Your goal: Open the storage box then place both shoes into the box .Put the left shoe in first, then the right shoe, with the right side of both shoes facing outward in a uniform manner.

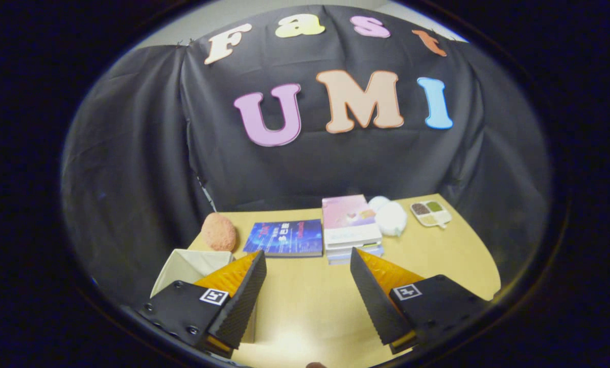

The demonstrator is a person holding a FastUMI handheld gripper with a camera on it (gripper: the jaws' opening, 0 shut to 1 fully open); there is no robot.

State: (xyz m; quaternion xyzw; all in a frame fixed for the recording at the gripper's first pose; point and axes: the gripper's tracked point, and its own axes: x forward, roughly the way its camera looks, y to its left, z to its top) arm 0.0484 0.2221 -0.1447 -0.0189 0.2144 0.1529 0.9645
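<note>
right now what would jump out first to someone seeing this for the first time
The gripper stands open over the bare wooden table, nothing between its fingers. Just beyond the fingertips lie a blue book and a stack of books with a pink cover on top. A white open box sits beside the left finger, with a fluffy white object and a small compartment tray farther back.

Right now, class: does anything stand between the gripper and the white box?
Nothing visible does. The gripper is open and empty over the wooden table. The white box sits right beside one finger, which hides its near corner.
</note>
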